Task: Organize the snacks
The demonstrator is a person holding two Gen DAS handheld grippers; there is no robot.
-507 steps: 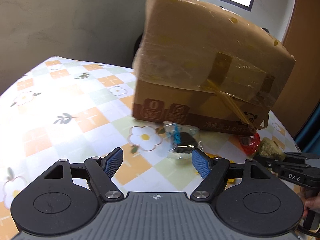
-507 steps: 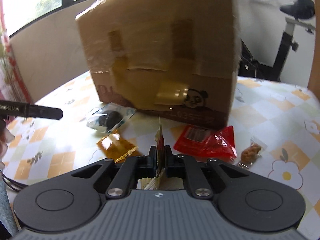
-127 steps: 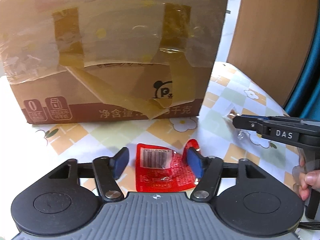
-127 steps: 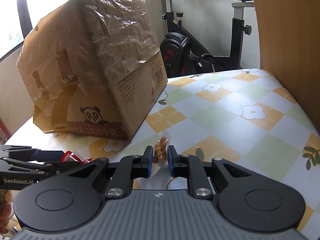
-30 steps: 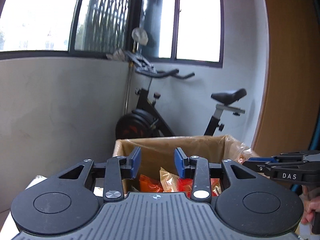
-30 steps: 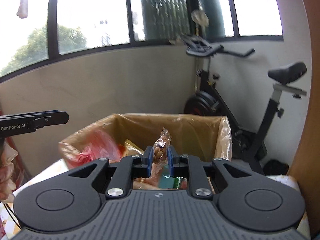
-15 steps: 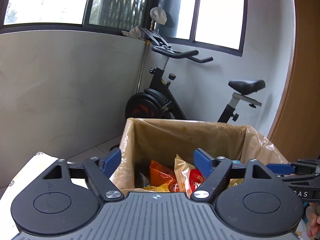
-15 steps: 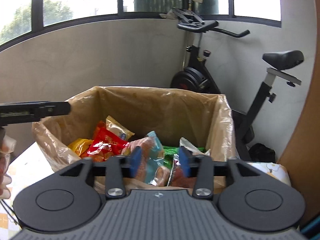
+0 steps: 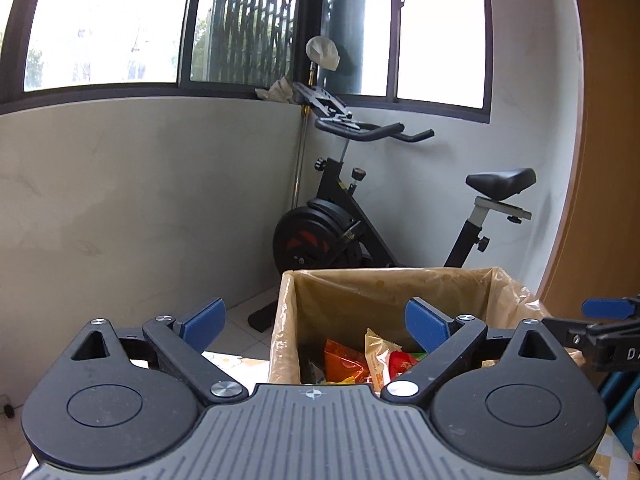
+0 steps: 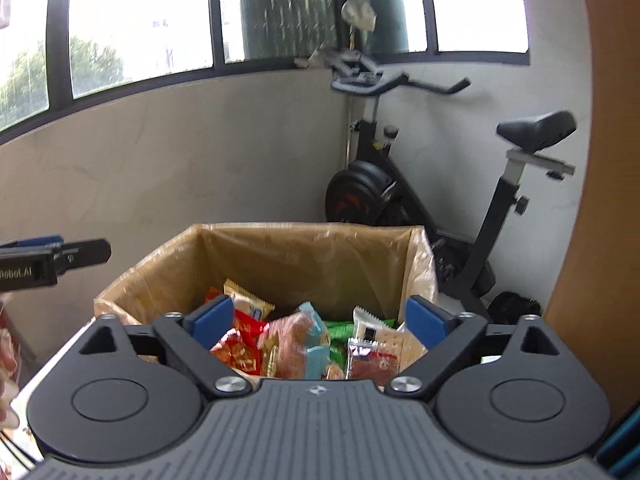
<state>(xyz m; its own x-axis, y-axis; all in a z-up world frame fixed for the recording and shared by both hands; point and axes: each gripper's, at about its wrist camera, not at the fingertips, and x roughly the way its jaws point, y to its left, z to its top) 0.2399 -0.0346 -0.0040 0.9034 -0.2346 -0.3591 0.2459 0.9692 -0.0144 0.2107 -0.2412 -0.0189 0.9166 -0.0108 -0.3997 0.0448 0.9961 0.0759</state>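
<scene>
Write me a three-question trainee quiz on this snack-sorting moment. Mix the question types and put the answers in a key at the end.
1. True or false: the right gripper is shut on a snack packet.
2. Multiple choice: where do the snack packets lie?
A. Spread over a tablecloth
B. Inside the open cardboard box
C. On the exercise bike saddle
3. Fill in the missing word: in the left wrist view, the left gripper has its blue pads spread wide, so it is ____.

Key
1. False: its fingers stand apart with nothing between them.
2. B
3. open
</scene>
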